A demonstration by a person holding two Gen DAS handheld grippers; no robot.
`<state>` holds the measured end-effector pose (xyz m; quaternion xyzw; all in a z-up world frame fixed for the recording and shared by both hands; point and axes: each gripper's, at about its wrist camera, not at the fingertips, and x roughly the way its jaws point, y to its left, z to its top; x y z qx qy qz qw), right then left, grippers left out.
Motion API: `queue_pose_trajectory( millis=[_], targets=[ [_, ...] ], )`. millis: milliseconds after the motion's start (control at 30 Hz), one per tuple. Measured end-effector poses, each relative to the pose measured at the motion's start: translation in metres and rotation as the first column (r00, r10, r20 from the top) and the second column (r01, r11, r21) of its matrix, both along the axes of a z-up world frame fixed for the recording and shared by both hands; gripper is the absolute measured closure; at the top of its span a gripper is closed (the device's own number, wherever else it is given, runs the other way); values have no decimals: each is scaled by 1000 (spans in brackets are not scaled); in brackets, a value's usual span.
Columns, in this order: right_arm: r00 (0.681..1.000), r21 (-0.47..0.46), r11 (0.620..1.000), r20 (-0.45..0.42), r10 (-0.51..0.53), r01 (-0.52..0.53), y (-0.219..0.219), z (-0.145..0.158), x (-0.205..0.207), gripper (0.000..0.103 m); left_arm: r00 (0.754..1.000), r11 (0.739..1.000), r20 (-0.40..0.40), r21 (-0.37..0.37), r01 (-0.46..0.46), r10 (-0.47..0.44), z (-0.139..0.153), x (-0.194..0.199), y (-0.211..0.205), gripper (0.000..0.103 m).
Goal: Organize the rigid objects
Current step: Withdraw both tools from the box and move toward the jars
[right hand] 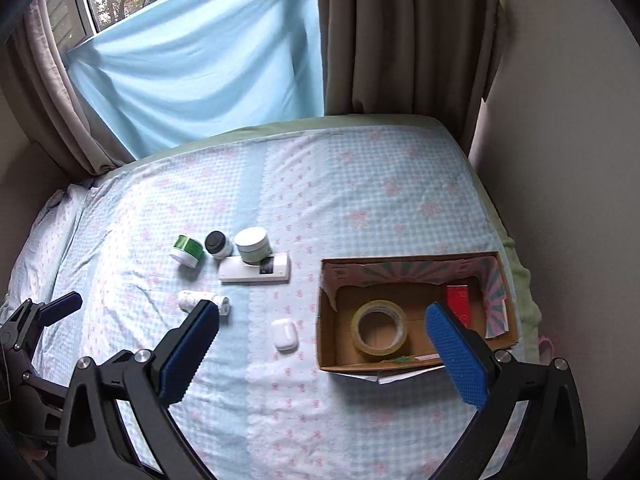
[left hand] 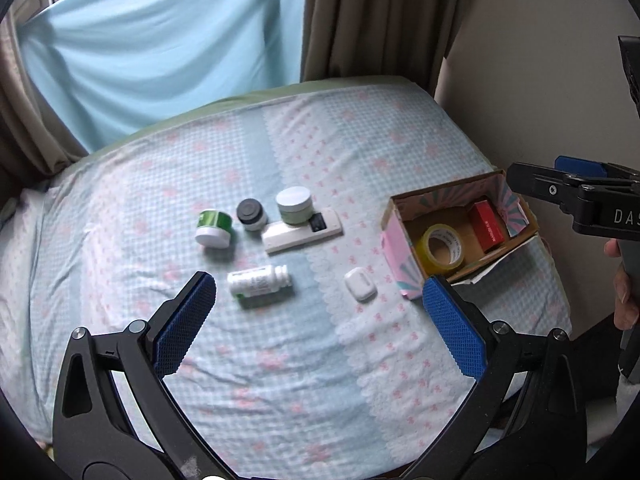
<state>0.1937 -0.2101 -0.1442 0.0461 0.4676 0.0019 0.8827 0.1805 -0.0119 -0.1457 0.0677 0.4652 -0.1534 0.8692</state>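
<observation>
On the bed lie a green jar with a white lid (left hand: 214, 229) (right hand: 186, 251), a dark-lidded small jar (left hand: 251, 214) (right hand: 218, 244), a pale green jar (left hand: 295, 205) (right hand: 253, 244), a white remote (left hand: 303, 232) (right hand: 255, 269), a white pill bottle (left hand: 258, 281) (right hand: 193, 298) on its side and a white earbud case (left hand: 360, 285) (right hand: 285, 334). A cardboard box (left hand: 400, 240) (right hand: 326, 320) holds a tape roll (left hand: 440, 249) (right hand: 380, 327) and a red box (left hand: 486, 226) (right hand: 460, 300). My left gripper (left hand: 318, 292) is open above the bed. My right gripper (right hand: 322, 320) is open near the box.
The bed has a blue checked sheet (left hand: 280, 360) (right hand: 360, 200). A light blue cloth (left hand: 160, 48) (right hand: 200, 72) and brown curtains (left hand: 380, 16) (right hand: 400, 32) hang behind it. A wall (left hand: 540, 80) (right hand: 560, 160) runs along the right side.
</observation>
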Motion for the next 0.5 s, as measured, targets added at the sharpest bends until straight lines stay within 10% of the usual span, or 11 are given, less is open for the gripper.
queue_pose_trajectory(
  millis=[500],
  targets=[
    [999,39,999,-42,11,-9,136,-22,54,0,996,999,-75,-22,-50,48,-41,85,153,0]
  ],
)
